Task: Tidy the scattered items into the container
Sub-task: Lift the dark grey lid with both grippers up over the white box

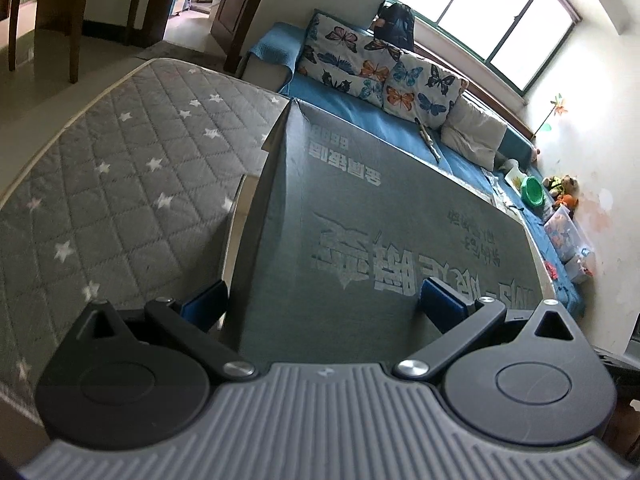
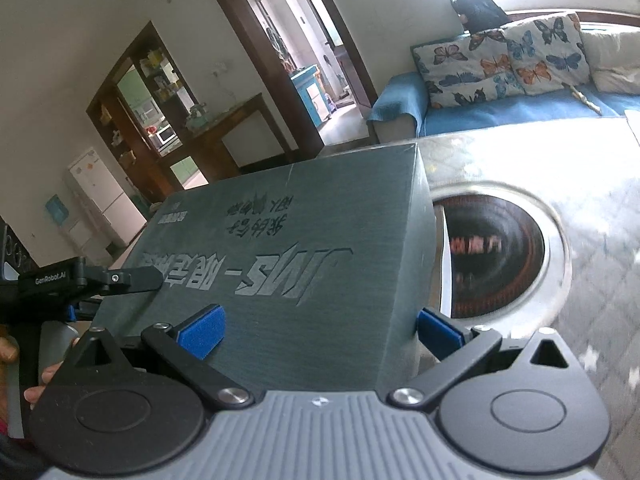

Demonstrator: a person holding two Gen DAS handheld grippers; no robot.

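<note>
the dark box (image 1: 380, 216) blocks both claws ahead; open quilted mattress (image 1: 120, 160) lies beside it.

Black-linked claw (image 1: 324, 304) with blue pads (image 1: 440, 306), ribbed grey housing.

You have one dark grey printed box (image 1: 360, 216) in front of you, one grey star-quilted mattress (image 1: 104, 168) under it, and one round silver-rimmed dish (image 2: 520, 248) just beside the box in the right wrist view. You hold two grippers, the left (image 1: 324, 304) and the right (image 2: 320, 328), each with two blue-padded fingers (image 2: 200, 330). On the one blue sofa (image 1: 360, 112) you can count two butterfly-print cushions (image 1: 348, 60), one plain white pillow (image 1: 474, 130) and one green bowl (image 1: 534, 190); the small toys beside it are too small to count.
</note>
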